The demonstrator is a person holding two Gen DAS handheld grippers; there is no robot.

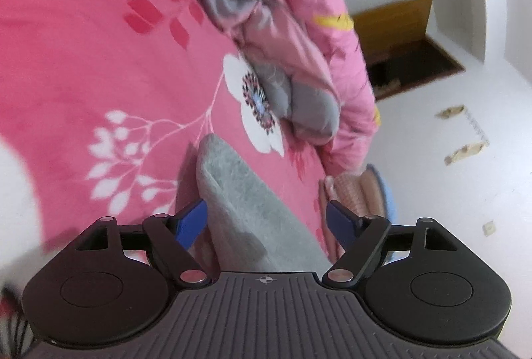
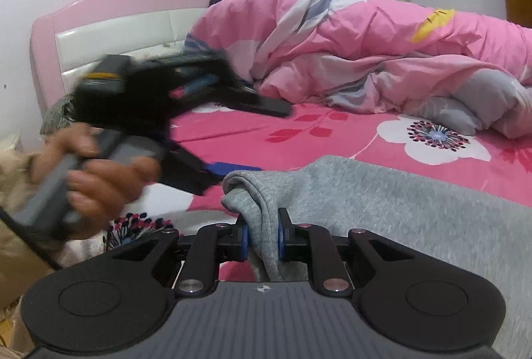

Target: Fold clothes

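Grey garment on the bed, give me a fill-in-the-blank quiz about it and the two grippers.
1. The right gripper has its jaws shut on the ____ garment.
2. The left gripper has its jaws ____.
3. The bedsheet under the garment is mainly ____ with white flowers.
4. The bunched duvet lies ____ the garment.

Missing words: grey; open; pink; beyond

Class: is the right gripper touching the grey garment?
Touching. The right wrist view shows the right gripper with both pads pressed on a fold of the grey garment.

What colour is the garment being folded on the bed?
Light grey, fleecy garment; clearest in the right wrist view.
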